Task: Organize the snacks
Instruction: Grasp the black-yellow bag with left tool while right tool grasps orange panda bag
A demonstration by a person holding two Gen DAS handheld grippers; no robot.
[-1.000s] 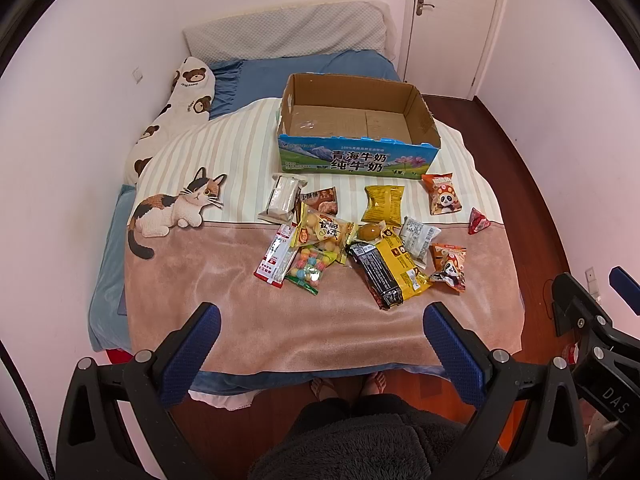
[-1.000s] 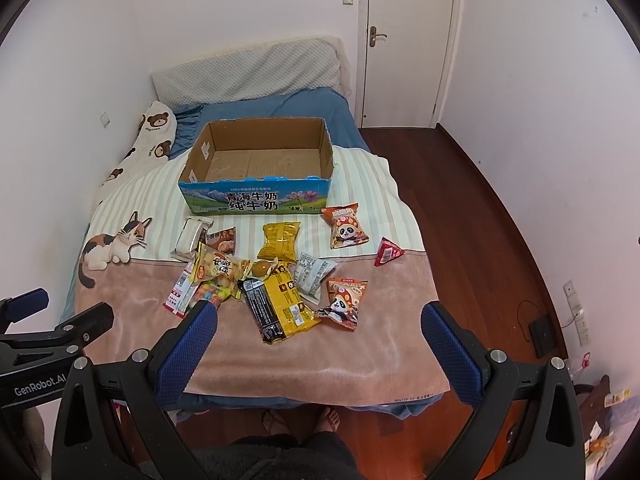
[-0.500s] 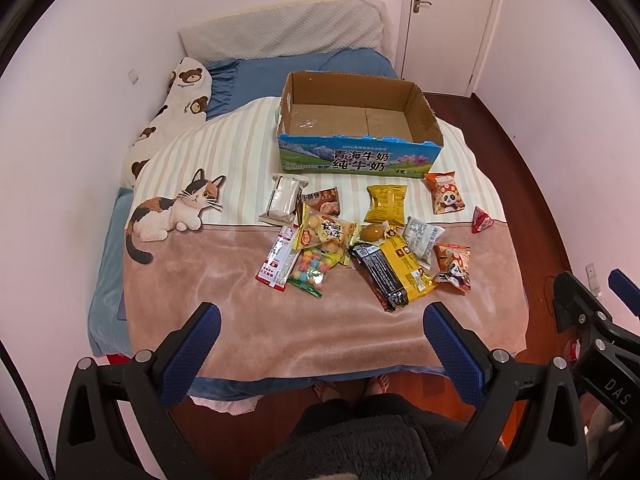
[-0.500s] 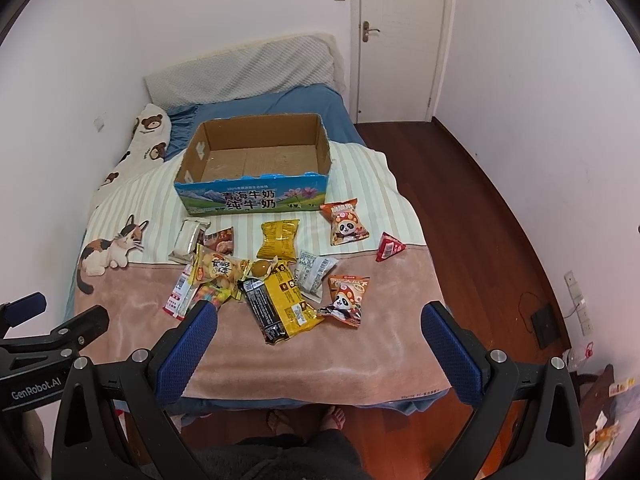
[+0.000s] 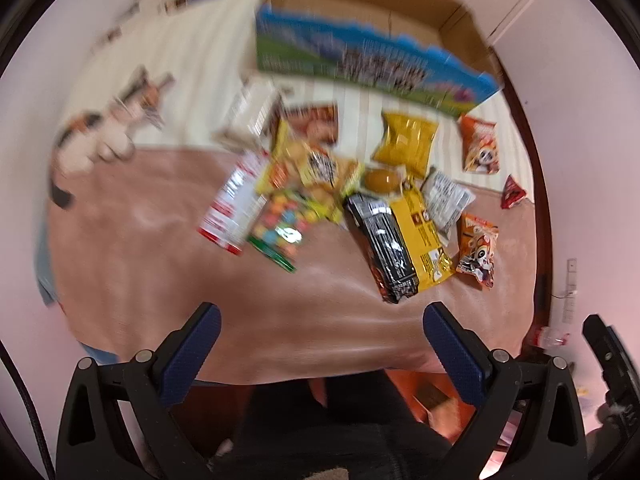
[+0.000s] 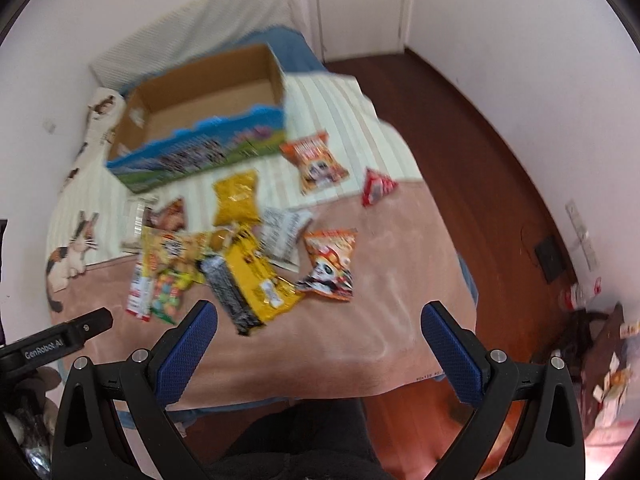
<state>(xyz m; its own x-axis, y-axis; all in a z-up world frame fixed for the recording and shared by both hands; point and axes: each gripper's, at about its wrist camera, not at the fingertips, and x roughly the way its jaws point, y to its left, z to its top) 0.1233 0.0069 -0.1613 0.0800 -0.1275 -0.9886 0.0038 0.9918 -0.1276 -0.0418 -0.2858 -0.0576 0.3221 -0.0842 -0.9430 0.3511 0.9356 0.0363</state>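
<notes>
Left wrist: tongs (image 5: 320,334) agape above blanket edge (image 5: 304,376).

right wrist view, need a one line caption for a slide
Open right gripper above a blanket-covered bed, facing scattered snack packets and an empty cardboard box.

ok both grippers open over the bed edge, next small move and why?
Probably lower the right gripper onto the near panda packet: it lies apart from the pile, just ahead of the open jaws. The cardboard box looks empty, and the left gripper holds nothing.
</notes>
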